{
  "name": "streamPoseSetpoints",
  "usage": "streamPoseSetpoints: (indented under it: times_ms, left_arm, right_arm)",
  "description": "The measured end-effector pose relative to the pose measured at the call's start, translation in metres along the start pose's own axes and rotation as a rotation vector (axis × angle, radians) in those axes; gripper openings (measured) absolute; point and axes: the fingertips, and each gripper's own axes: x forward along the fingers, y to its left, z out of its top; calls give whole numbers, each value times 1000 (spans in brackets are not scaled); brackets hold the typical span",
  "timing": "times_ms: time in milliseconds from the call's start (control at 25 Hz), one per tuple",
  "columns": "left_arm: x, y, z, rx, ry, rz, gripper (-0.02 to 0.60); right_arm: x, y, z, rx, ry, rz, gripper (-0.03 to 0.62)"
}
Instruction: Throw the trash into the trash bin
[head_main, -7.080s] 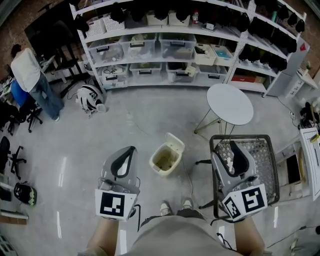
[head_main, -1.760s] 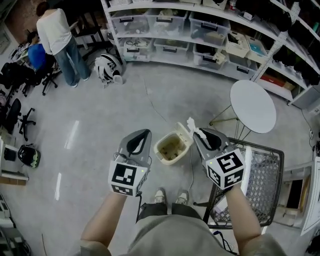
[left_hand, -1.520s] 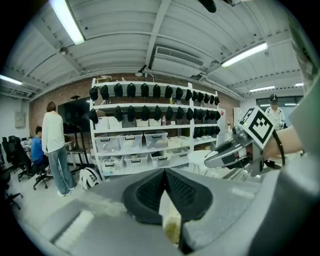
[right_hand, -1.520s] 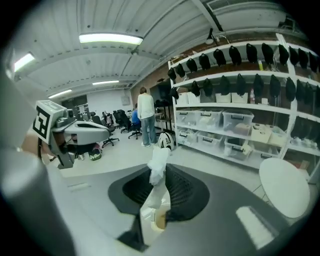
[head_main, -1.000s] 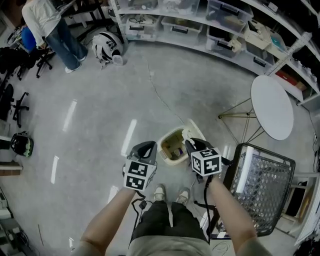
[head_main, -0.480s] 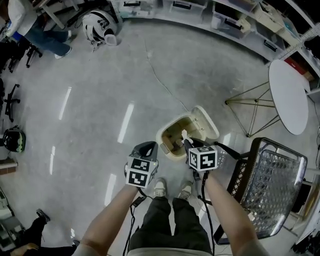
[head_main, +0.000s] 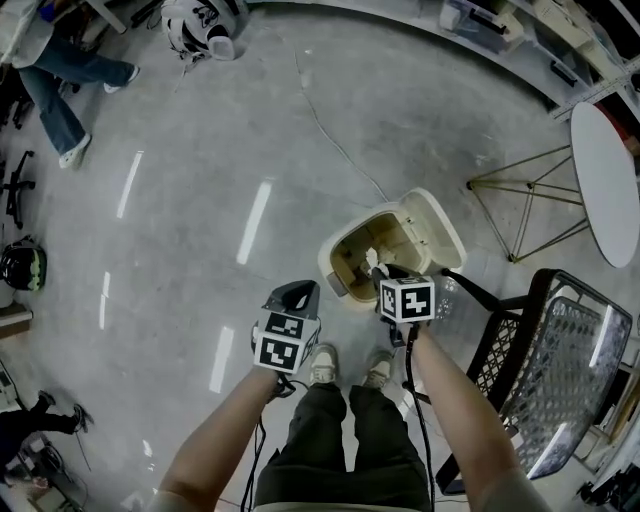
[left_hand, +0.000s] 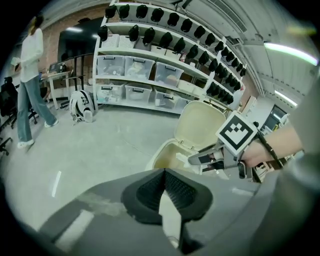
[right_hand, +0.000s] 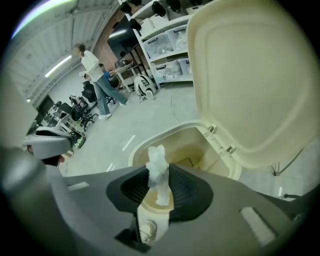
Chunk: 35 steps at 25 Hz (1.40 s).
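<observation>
Trash bin (head_main: 343, 262) is set on the floor (head_main: 200, 150) just ahead of the shoes (head_main: 322, 365), lid (head_main: 432, 230) tipped back on its far side. Wire cart (head_main: 572, 352) is placed at right, round table (head_main: 610, 170) beyond it.

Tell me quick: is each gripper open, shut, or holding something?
Left gripper: jaws closed, empty.
Right gripper: jaws have just been opening, with a crumpled white tissue pinched between them over the open trash bin.
</observation>
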Motion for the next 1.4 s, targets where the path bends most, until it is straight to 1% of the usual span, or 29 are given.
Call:
streamPoseSetpoints:
  times_ms: [120,360,480,640,760,960,1160,1400]
  left_arm:
    - [1,1,-6,-6,5,0,2]
    - [-3,4,-6,-2,14,7,2]
    - [-11,1,4,7,5,9,2]
    - [-29,-7,28,17,-32,10,2]
    - [-47,-12,50,22,-63,14,3]
    - [-88,-20,88,48,-107,22,2]
    - [-138,-31,134,85,-179,40,2]
    - [-202,-57,186,127,-273,48,2]
  right_arm:
    - [7,-6,-6,5,14,-2,126]
    - [2,-12,-10,16,25,-9,135]
    - [-13,-9,-6,25,13,-4,133]
    - [-46,0,6,50,-28,6,127]
    - [-79,9,19,58,-74,6,117]
    - [-151,30,45,68,-173,30,110]
    - [-227,48,69,32,-264,39,107]
    - [-332,69,108,-18,-419,35,107]
